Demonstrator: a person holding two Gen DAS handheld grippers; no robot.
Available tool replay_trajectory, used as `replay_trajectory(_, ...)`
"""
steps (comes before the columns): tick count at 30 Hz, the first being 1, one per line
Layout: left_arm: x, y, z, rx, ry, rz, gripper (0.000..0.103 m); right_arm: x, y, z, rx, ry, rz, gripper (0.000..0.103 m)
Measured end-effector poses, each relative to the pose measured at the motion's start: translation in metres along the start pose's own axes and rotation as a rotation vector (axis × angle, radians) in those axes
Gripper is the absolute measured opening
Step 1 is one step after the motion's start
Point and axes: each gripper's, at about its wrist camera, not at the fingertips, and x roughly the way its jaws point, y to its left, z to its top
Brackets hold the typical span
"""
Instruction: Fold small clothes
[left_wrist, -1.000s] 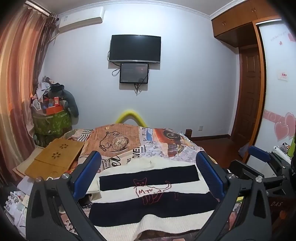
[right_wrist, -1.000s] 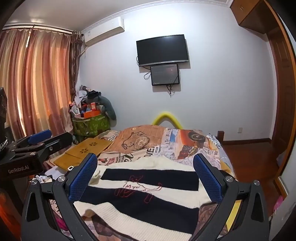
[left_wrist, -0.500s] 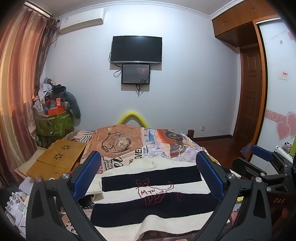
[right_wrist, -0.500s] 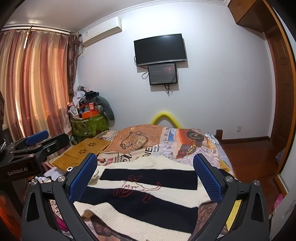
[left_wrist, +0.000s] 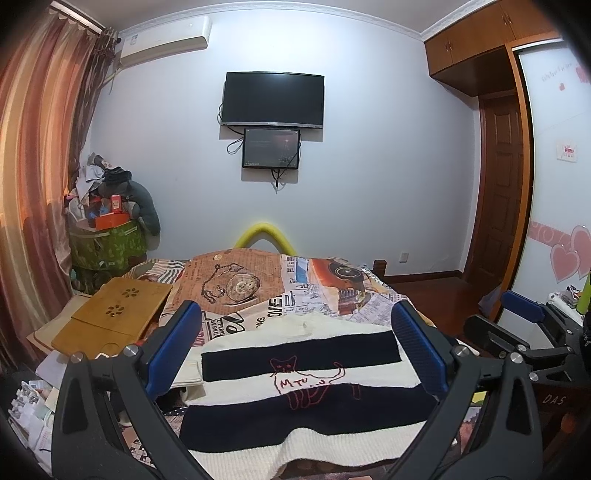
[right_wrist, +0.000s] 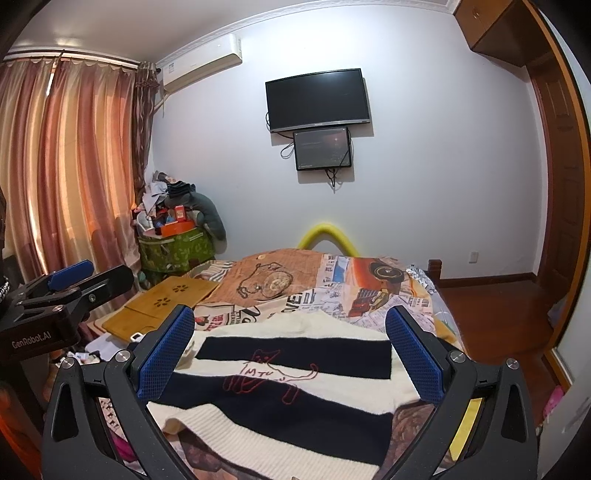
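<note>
Both tools, left tool (left_wrist: 295, 354) and right tool (right_wrist: 290, 350), hover released above the striped cat sweater (left_wrist: 303, 384) spread flat on the bed (left_wrist: 332, 295), ready for folding.

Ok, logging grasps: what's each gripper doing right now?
Left gripper: open, holding nothing.
Right gripper: open, holding nothing.

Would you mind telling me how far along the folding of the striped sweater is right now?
Done: the striped sweater lies spread flat on the bed, cat design up. In hand: nothing; the left tool and right tool are both open above it, holding no cloth. Left: every fold, since none shows yet.
</note>
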Motion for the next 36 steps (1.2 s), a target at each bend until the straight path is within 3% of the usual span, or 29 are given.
replay_trajectory(36,0.0036,0.0020,-0.0050,-0.014,0.002,-0.002,0.103,0.0020,-0.0010,0.0019,-0.010,-0.001,-0.013,0.103)
